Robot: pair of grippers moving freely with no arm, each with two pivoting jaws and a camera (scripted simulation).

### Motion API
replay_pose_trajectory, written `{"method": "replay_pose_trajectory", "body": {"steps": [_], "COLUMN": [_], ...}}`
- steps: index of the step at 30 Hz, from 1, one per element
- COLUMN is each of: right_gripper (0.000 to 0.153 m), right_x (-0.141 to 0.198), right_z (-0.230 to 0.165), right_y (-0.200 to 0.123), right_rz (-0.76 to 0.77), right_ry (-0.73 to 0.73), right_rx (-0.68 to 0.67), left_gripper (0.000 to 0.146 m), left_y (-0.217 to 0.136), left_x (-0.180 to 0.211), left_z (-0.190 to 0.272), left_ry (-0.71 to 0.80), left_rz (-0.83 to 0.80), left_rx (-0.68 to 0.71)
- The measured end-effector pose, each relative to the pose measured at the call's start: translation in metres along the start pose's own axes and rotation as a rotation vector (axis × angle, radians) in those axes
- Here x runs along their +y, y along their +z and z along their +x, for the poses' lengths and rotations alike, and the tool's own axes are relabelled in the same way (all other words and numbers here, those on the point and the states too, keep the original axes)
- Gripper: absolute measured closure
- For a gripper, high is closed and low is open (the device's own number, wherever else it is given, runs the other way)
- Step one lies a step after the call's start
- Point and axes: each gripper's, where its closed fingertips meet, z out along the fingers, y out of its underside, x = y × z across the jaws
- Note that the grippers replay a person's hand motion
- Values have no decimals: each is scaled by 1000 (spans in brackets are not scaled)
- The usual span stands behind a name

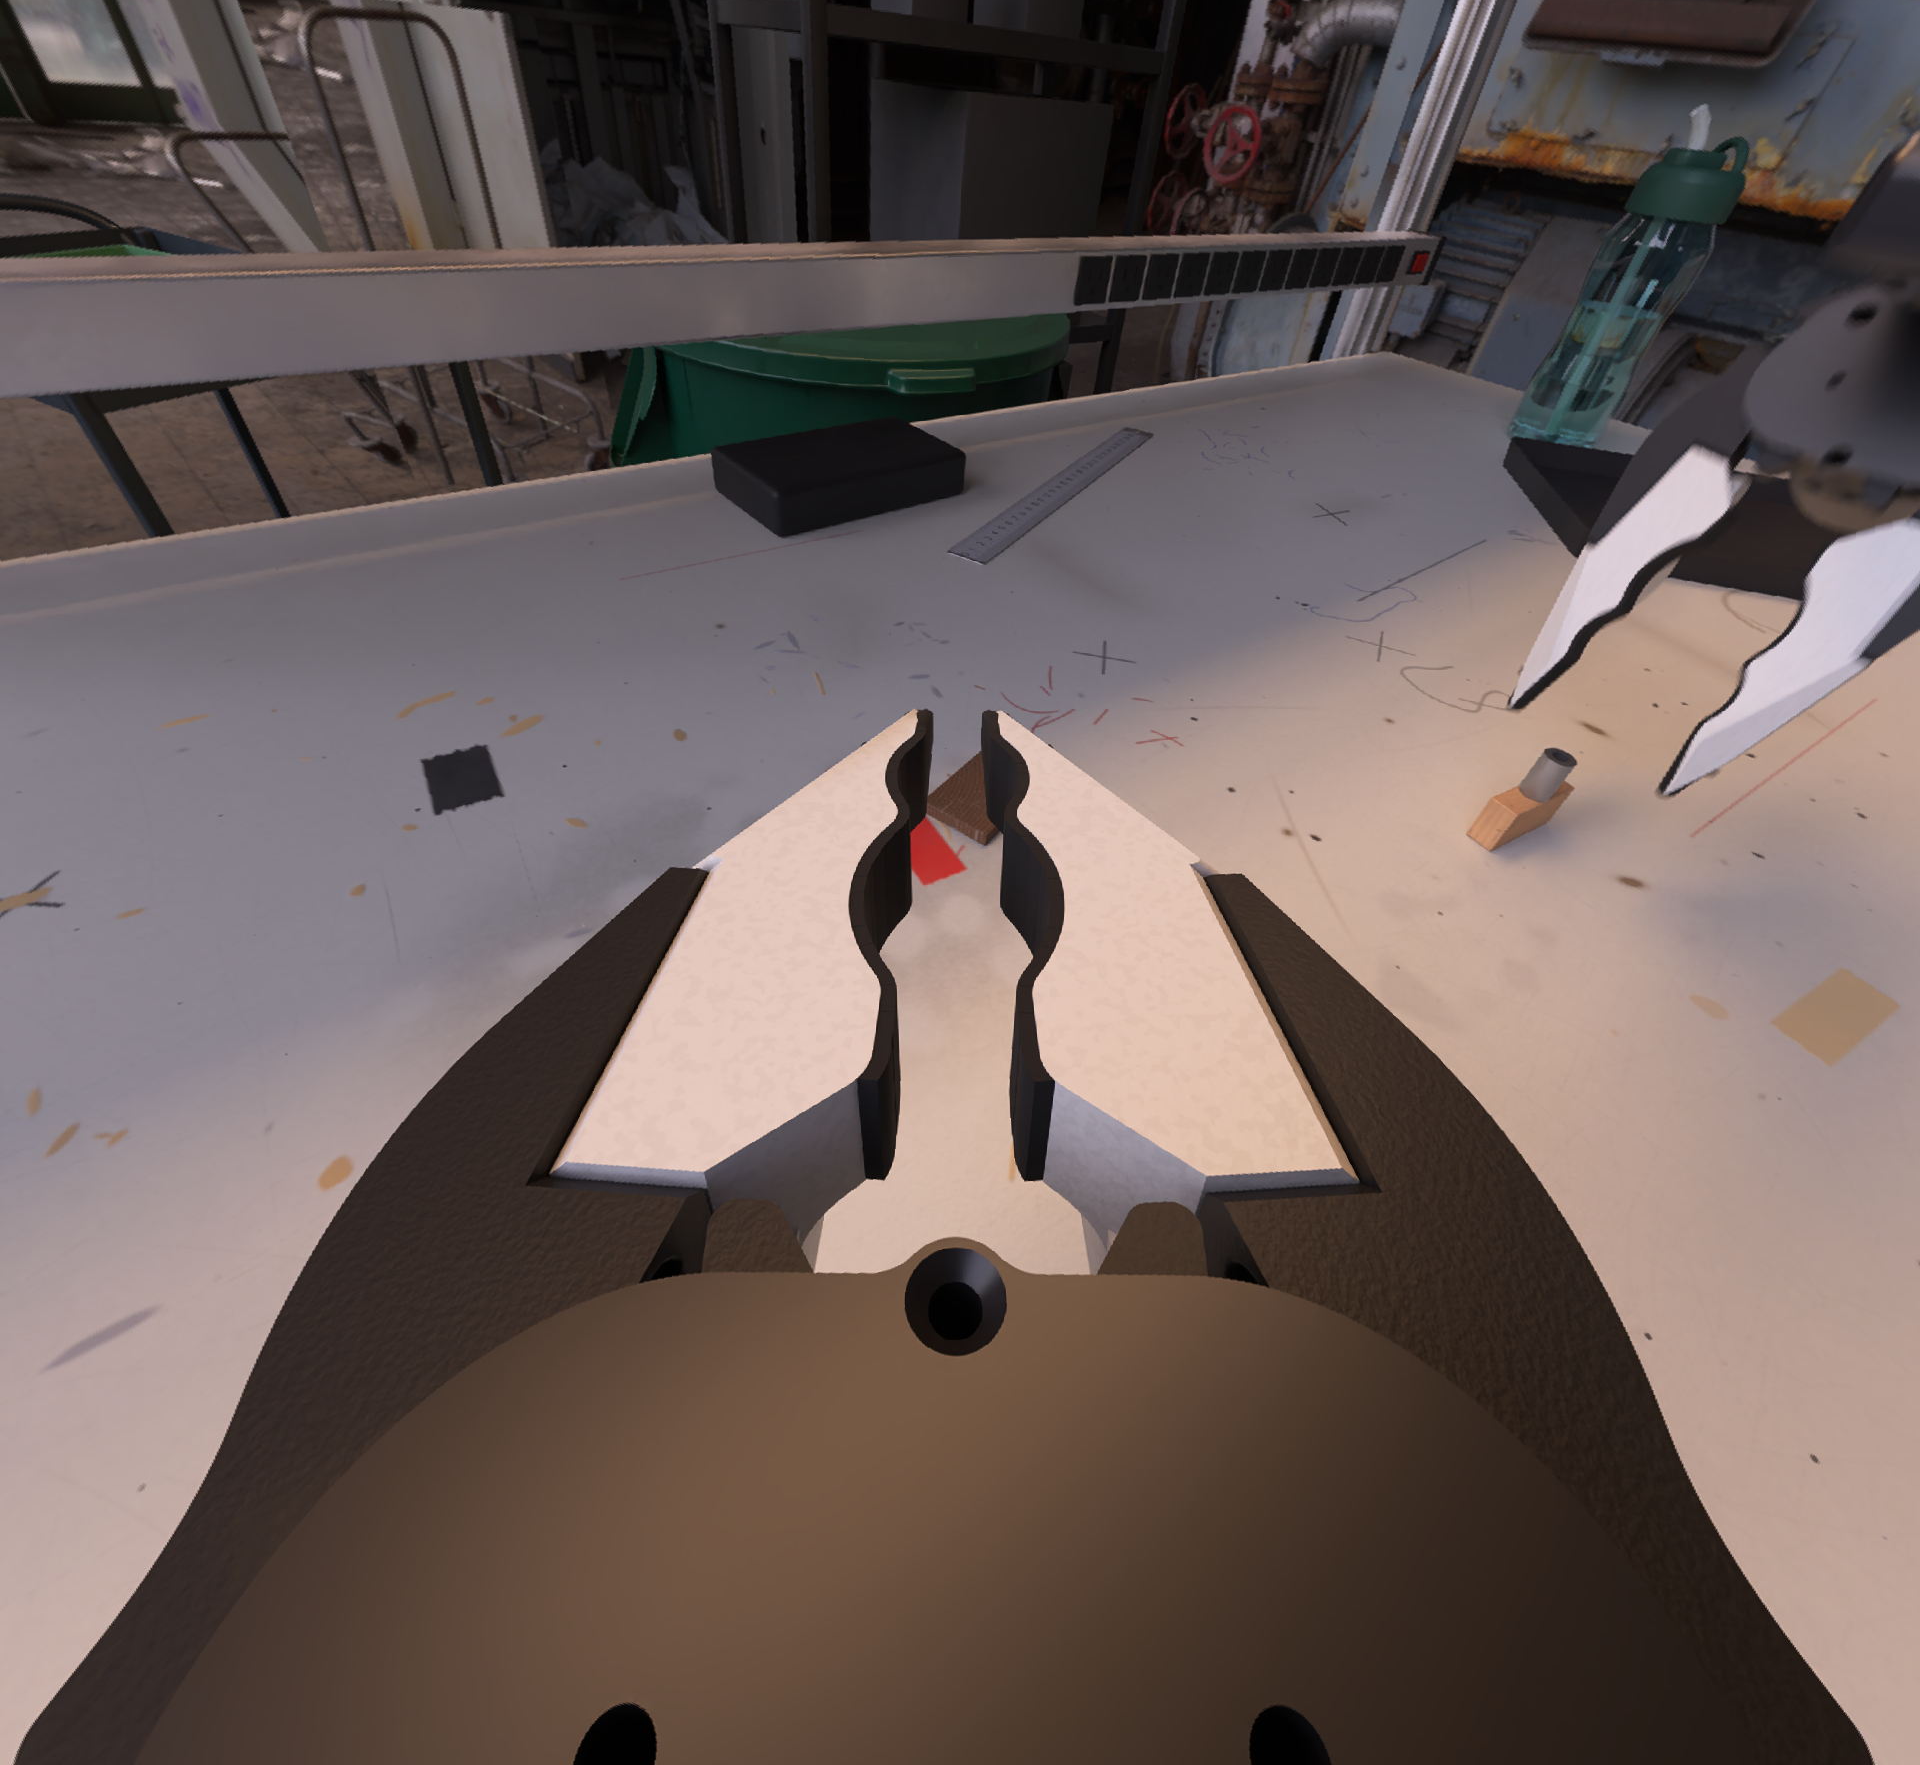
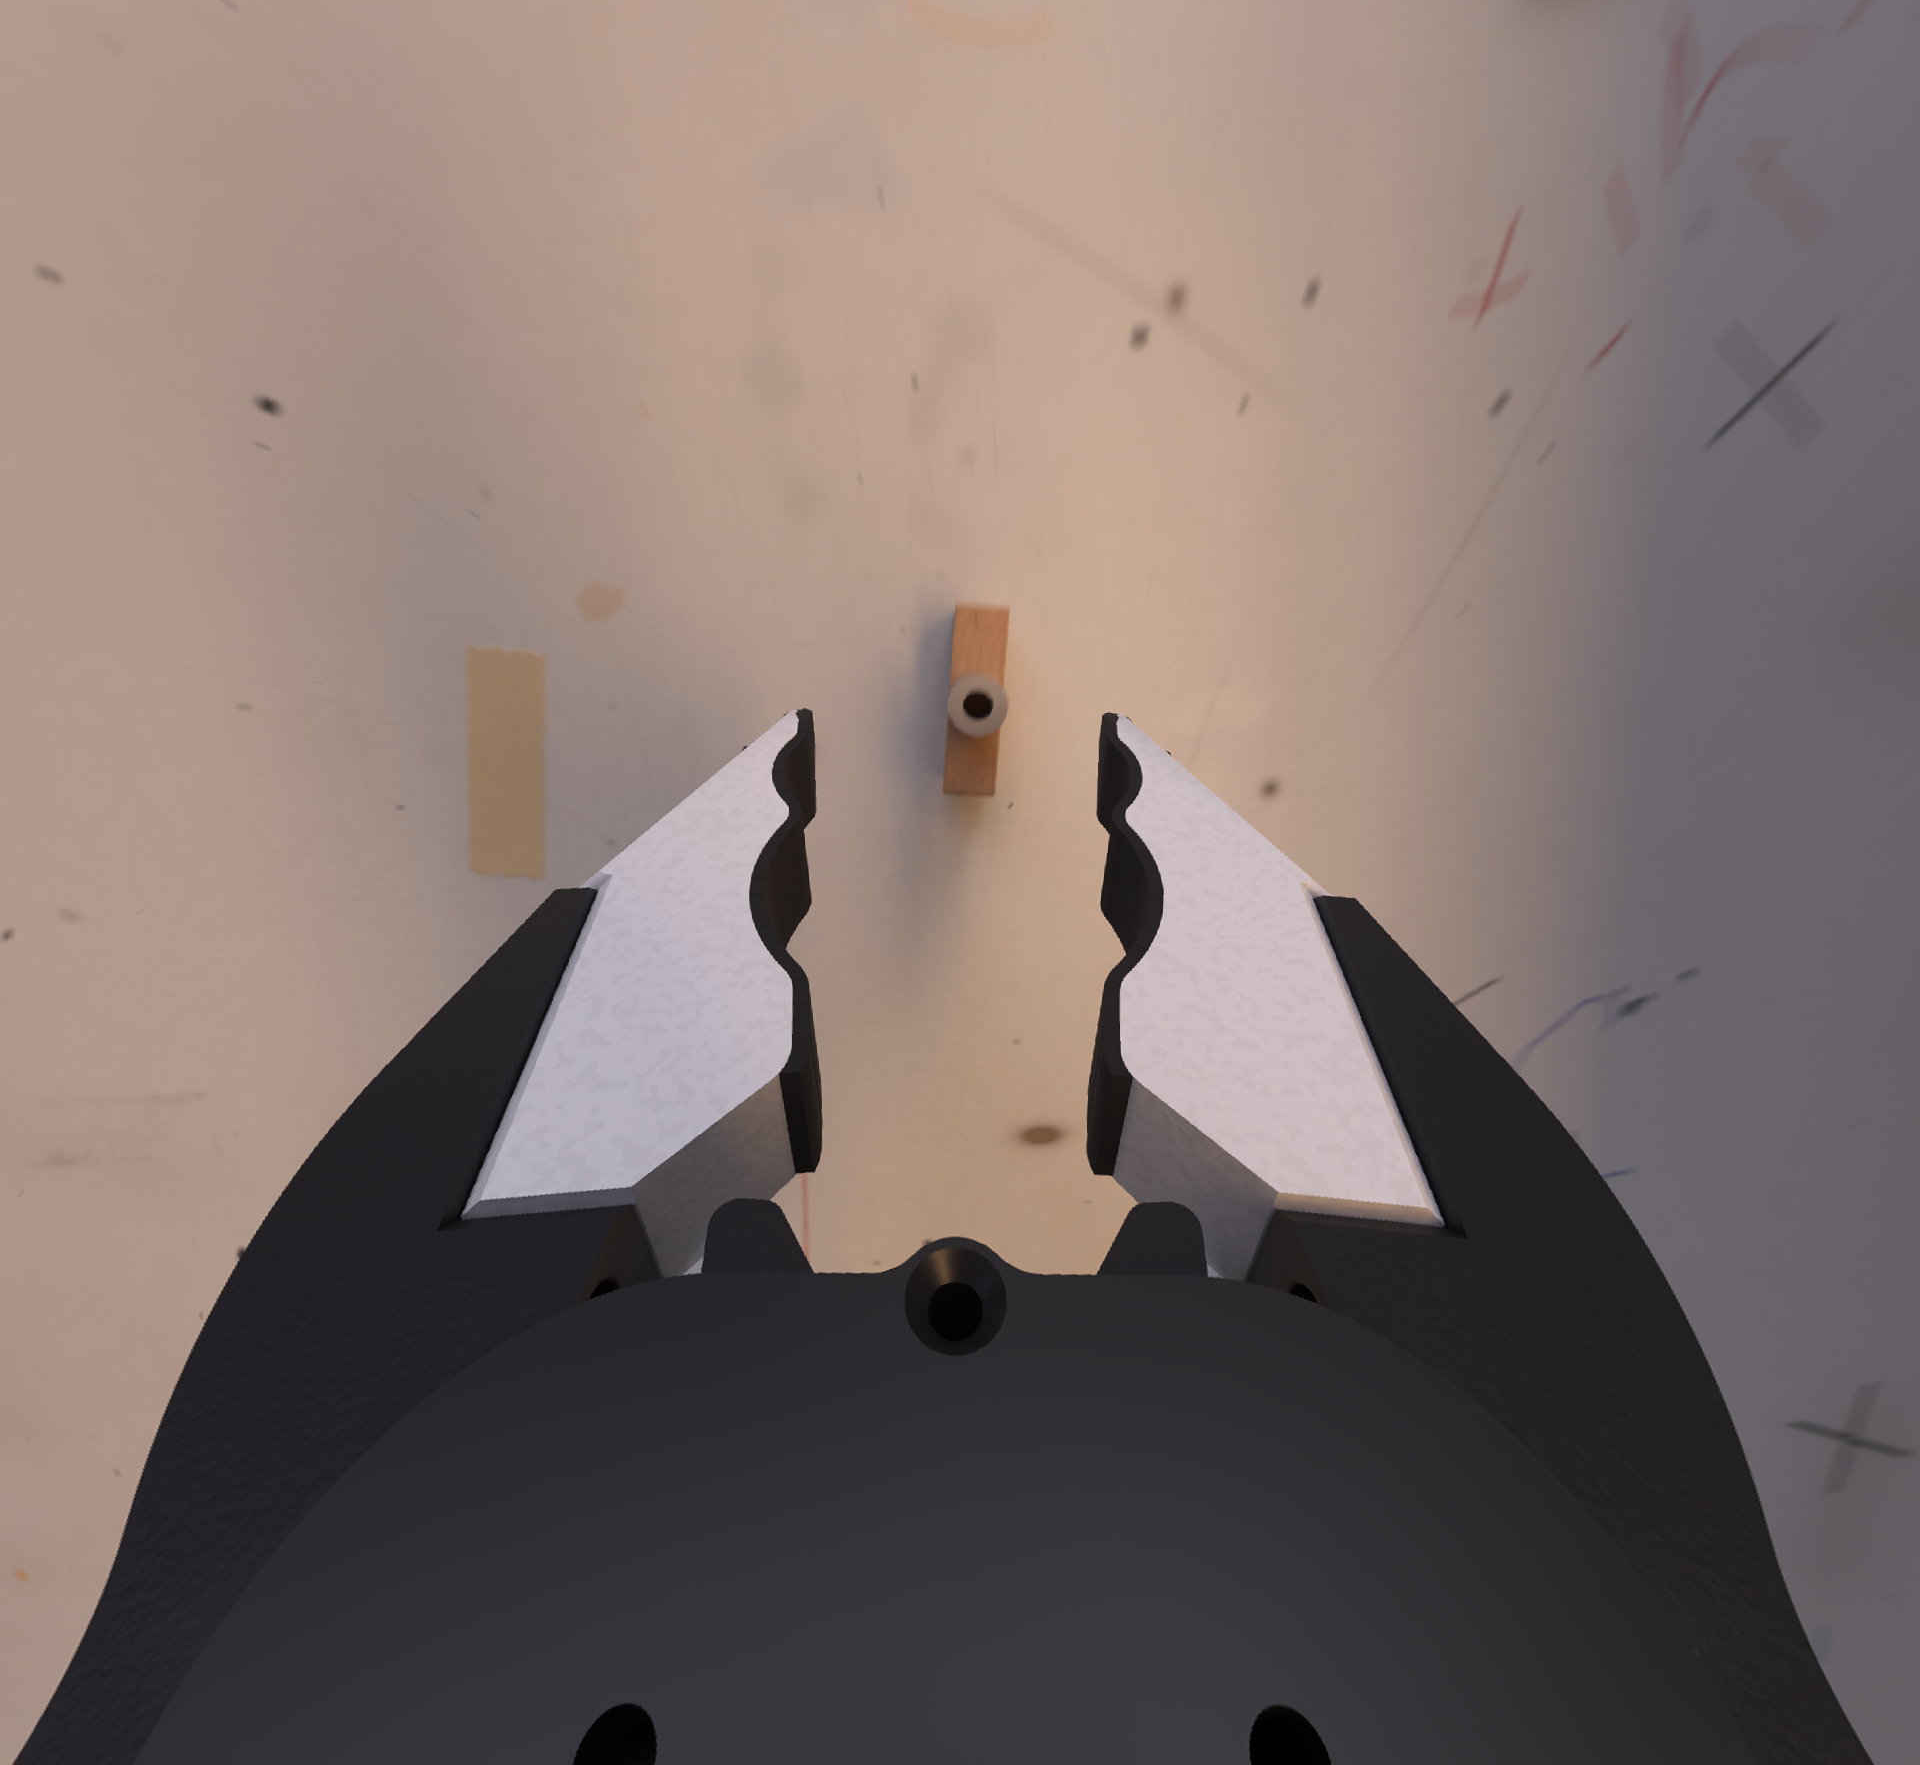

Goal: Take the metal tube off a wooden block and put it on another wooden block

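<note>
**Metal tube upright on its light block, right tongs spread above it**

Metal tube (image 2: 977,704) stands on end on the light wooden block (image 2: 977,697), its bore facing straight up at the right tongs (image 2: 956,716), which hang over it released, with a wide gap between the tips. Nothing is gripped yet. The risk, as I judge it, lies in the descent: the tube sits slightly off the midline of the gap, so one finger could meet it first and tip it off the narrow block (a short cylinder on end looks easy to topple). A glancing touch might also shove the block across the worktop (image 2: 312,261).

Farther off, the left tongs (image 1: 956,718) hold nothing, their tips nearly together. Beyond them lies the darker wooden block (image 1: 968,803) beside a red patch (image 1: 935,855), probably the destination. It is partly hidden, so its top face cannot be judged; placing the tube off-centre could let it roll away.
</note>
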Motion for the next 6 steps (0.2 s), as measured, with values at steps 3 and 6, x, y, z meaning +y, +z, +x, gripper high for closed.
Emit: {"method": "replay_pose_trajectory", "body": {"steps": [3,6], "right_gripper": [98,98], "right_x": [-42,-89], "right_z": [14,48], "right_y": [-42,-75], "right_rz": [113,186], "right_ry": [-129,-267], "right_rx": [26,73], "left_gripper": [137,137], "left_y": [0,0], "left_x": [-1,0], "left_z": [-2,-2], "left_ry": [5,-1], "left_rz": [7,6], "left_rx": [-12,-12]}}
